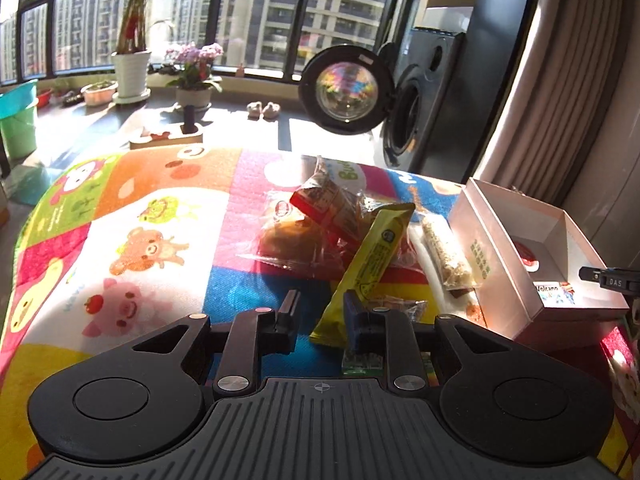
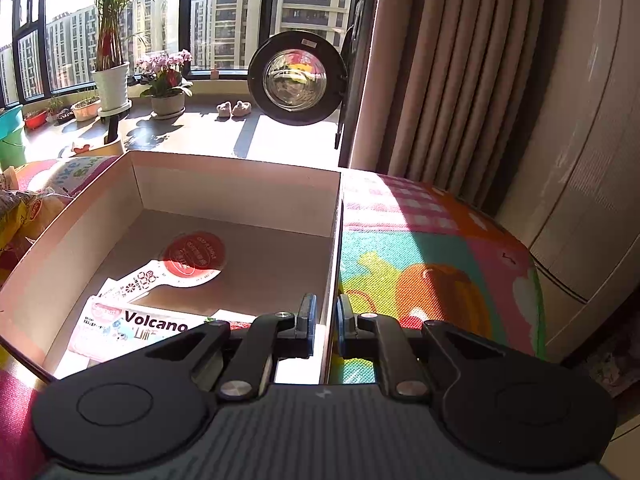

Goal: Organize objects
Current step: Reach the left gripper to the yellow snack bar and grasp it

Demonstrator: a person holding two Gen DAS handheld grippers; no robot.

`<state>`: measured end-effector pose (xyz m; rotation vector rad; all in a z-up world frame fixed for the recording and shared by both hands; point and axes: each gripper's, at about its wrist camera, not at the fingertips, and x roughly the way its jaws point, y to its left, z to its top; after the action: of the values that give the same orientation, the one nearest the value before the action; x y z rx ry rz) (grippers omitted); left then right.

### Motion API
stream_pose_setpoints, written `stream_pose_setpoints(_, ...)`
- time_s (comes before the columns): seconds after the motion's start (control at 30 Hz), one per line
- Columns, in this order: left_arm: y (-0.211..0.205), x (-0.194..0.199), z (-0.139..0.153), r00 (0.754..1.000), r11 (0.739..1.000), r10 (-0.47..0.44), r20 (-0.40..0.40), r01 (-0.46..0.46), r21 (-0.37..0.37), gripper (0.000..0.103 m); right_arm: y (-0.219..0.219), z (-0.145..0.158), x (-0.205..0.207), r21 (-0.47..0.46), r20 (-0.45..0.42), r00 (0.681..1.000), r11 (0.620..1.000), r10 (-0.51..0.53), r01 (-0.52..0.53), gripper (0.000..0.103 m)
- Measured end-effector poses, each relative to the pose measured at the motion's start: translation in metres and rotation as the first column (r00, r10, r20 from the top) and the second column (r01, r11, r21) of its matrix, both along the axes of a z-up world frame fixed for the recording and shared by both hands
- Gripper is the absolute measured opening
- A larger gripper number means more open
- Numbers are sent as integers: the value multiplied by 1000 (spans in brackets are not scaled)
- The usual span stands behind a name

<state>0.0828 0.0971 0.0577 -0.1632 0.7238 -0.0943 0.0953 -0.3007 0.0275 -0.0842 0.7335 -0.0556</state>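
A pile of snacks lies on the cartoon play mat [image 1: 160, 216]: a yellow packet [image 1: 372, 260], a red carton [image 1: 320, 204], wrapped bread [image 1: 292, 240] and a grain bar [image 1: 444, 252]. My left gripper [image 1: 320, 314] is open, and the yellow packet's lower end sits between its fingers, close to the right one. To the right stands an open pale cardboard box [image 2: 236, 184] holding a red round-topped item [image 2: 194, 256] and a "Volcano" packet [image 2: 136, 324]. My right gripper [image 2: 326, 318] is shut on the box's right wall, one finger inside and one outside. Its tip [image 1: 608, 280] shows in the left wrist view.
Beyond the mat's far edge, a washing machine [image 1: 416, 120] has its round door [image 1: 344, 88] swung open. Potted plants [image 1: 132, 68], slippers [image 1: 264, 110] and a green bucket [image 1: 18, 120] line the sunny window side. A curtain [image 2: 440, 80] hangs at the right.
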Motion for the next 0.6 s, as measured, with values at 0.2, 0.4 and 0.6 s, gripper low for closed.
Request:
stream_pose_setpoints(0.2,-36,-21,-33,976,973,-202,-84,210,99,37,2,0,1,-13,-6,1000,1000,1,-1,11)
stream_pose_setpoints(0.4,-66,-25,-44,958,944,-279,-64,285,164,73,2,-1,1,-9,-14,1000,1000,-2,2,11)
stream_pose_setpoints(0.6,-50,-20,-15,971,971,-236,34,234,54,64,1,-2,1,-5,-21,1000,1000,1,-1,11)
